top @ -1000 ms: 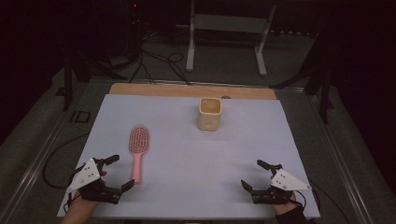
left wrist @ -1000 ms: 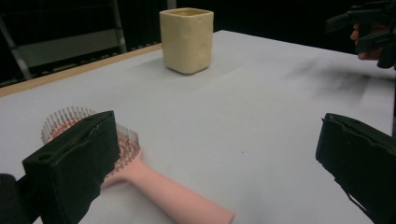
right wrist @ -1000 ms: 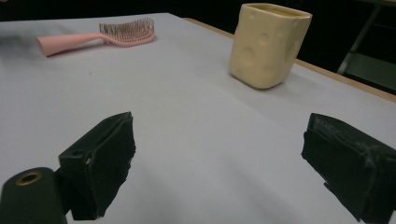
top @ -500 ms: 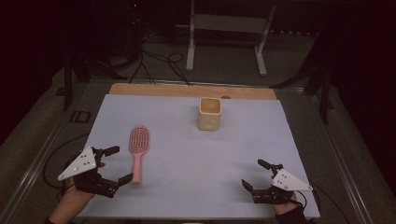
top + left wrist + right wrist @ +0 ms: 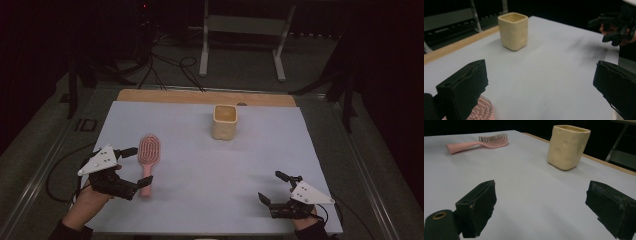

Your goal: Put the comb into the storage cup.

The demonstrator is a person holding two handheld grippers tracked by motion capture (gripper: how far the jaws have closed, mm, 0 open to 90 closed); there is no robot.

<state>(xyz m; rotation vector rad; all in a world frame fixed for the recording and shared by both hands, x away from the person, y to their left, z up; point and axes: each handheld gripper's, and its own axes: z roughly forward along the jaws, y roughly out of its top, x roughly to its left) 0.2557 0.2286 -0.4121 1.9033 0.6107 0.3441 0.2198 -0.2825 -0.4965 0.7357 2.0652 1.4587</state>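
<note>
At the far left of the high view, the left gripper (image 5: 134,166) sits at the near-left part of the table (image 5: 200,200), held in a hand, its jaws spread wide with nothing between them. Just to its right, touching or very nearly touching the jaw tips, lies the pink hairbrush (image 5: 147,159), flat on the pale sheet with its handle pointing toward the person and its oval head pointing away; in the left gripper view the brush head (image 5: 482,111) peeks out beside the lower edge of the left jaw. Farther right and well beyond both grippers stands the cream cup (image 5: 224,121), a squarish open-topped container with dimpled walls, upright near the far edge of the sheet, roughly between the two grippers in left-right terms. Its inside looks pale and bare as far as the high view and the left gripper view (image 5: 513,30) reach, though the bottom cannot be made out. At the right, the right gripper (image 5: 274,187) rests at the near-right corner, jaws likewise wide apart and holding nothing, well apart from cup (image 5: 568,146) and brush (image 5: 479,143).
</note>
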